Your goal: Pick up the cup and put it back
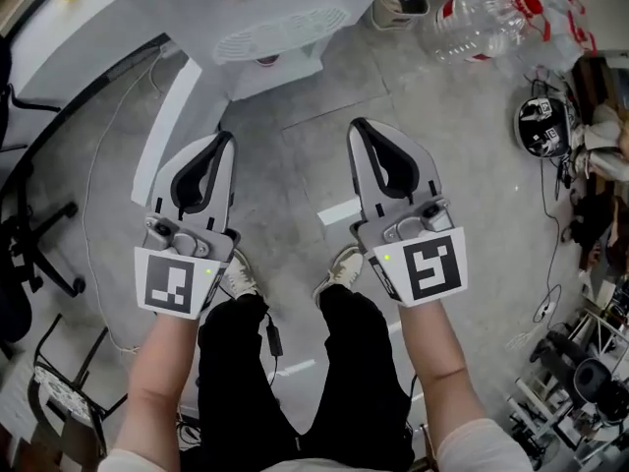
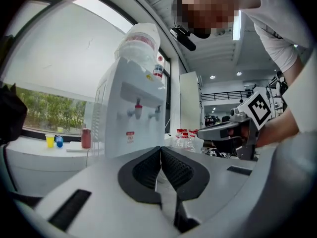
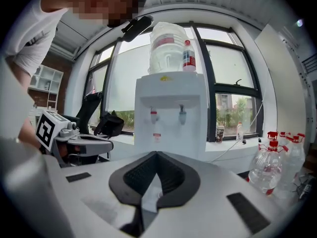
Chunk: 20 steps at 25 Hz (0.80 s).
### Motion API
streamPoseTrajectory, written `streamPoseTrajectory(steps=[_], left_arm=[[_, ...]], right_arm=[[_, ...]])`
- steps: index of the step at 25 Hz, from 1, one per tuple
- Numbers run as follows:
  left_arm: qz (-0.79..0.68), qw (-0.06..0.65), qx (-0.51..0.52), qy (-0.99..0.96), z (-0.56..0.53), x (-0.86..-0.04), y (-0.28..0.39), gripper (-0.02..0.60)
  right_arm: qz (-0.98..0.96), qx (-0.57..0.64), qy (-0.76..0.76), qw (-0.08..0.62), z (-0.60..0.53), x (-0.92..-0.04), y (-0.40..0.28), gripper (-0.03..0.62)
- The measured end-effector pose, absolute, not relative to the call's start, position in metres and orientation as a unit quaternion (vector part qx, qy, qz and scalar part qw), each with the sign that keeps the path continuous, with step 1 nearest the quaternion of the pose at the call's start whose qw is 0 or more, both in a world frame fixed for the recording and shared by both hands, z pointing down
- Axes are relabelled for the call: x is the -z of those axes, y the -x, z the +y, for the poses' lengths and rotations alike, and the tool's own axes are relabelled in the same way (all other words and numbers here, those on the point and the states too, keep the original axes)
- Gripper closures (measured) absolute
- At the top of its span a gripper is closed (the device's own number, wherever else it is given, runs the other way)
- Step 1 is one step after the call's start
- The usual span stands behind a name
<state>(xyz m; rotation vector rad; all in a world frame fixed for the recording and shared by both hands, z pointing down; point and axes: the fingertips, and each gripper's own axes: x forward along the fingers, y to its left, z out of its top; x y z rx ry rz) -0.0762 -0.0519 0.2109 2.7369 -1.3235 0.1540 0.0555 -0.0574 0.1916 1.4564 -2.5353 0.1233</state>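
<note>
Left claw (image 1: 225, 139) and right claw (image 1: 358, 127) are held shut, empty, aimed at the tall white water dispenser (image 3: 170, 113). A ready stance is judged; nothing is taken up yet.

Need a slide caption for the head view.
Left tool and right tool, shut and empty, point toward the water dispenser.

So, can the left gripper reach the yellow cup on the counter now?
Probably not yet: the left gripper is shut and far from the yellow cup, though the way between them looks free.
</note>
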Motion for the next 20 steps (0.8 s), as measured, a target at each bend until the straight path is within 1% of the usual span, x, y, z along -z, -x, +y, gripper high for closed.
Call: streamPoseTrajectory(steps=[9, 16, 20], left_arm=[[-0.449, 0.039, -0.057, -0.891, -0.071, -0.334, 0.069, 0.557], [-0.443, 0.014, -0.052, -0.895, -0.103, -0.401, 0.071, 0.557], [-0.442, 0.007, -0.047, -0.896, -0.120, -0.436, 0.078, 0.557]], right_arm=[[-0.869, -0.024, -0.481, 0.114, -0.073, -0.314, -0.069, 0.574], [-0.878, 0.004, -0.471, 0.086, -0.105, -0.370, -0.069, 0.574], [-0.877, 0.001, -0.478, 0.045, -0.127, -0.383, -0.073, 0.574]])
